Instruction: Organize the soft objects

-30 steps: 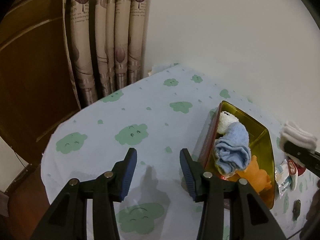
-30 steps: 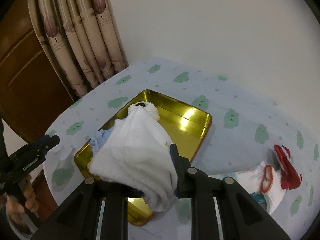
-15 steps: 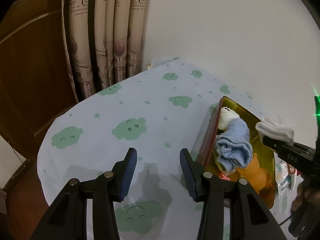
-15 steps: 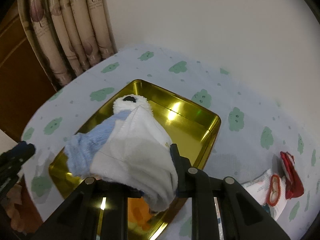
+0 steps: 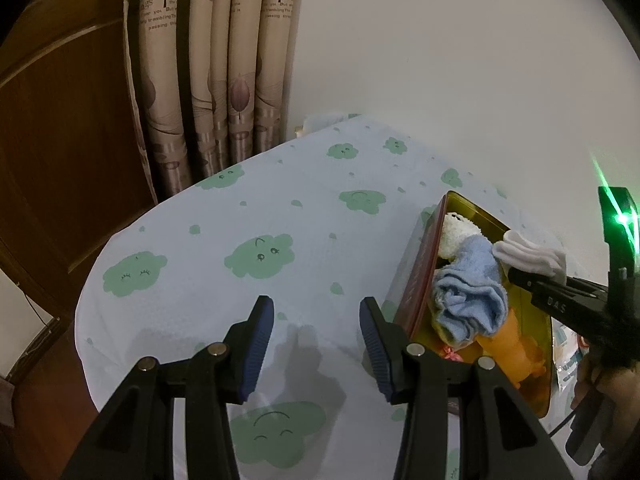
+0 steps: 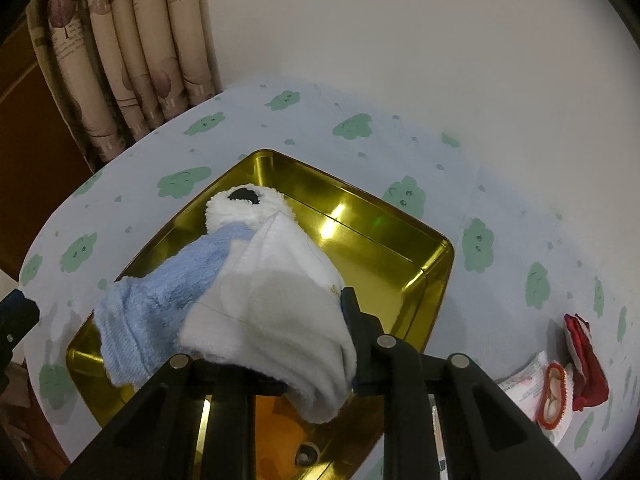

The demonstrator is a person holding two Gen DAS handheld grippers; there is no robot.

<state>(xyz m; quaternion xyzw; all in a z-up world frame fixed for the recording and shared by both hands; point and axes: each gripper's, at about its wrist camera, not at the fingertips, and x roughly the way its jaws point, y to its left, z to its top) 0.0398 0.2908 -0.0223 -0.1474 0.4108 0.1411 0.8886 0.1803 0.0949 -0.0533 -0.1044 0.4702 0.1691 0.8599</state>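
My right gripper (image 6: pixel 280 316) is shut on a folded white cloth (image 6: pixel 276 300) and holds it above the gold tray (image 6: pixel 400 240). In the tray lie a blue towel (image 6: pixel 160 300), a white fluffy toy with a black patch (image 6: pixel 244 204) and an orange soft toy (image 6: pixel 276 436). In the left wrist view the tray (image 5: pixel 420 280) is at the right with the blue towel (image 5: pixel 468 292), the orange toy (image 5: pixel 512 352) and the white cloth (image 5: pixel 528 256) held over it by the right gripper (image 5: pixel 520 272). My left gripper (image 5: pixel 316 344) is open and empty over the cloud-print tablecloth (image 5: pixel 260 256).
A red cloth item (image 6: pixel 584 360) and a plastic packet (image 6: pixel 532 380) lie right of the tray. Curtains (image 5: pixel 216 60) and a wooden door (image 5: pixel 60 120) stand behind the table's left edge. A white wall (image 6: pixel 400 40) is behind the table.
My right gripper has carried the white cloth further over the tray, closer to the blue towel. My left gripper has stayed open and risen slightly.
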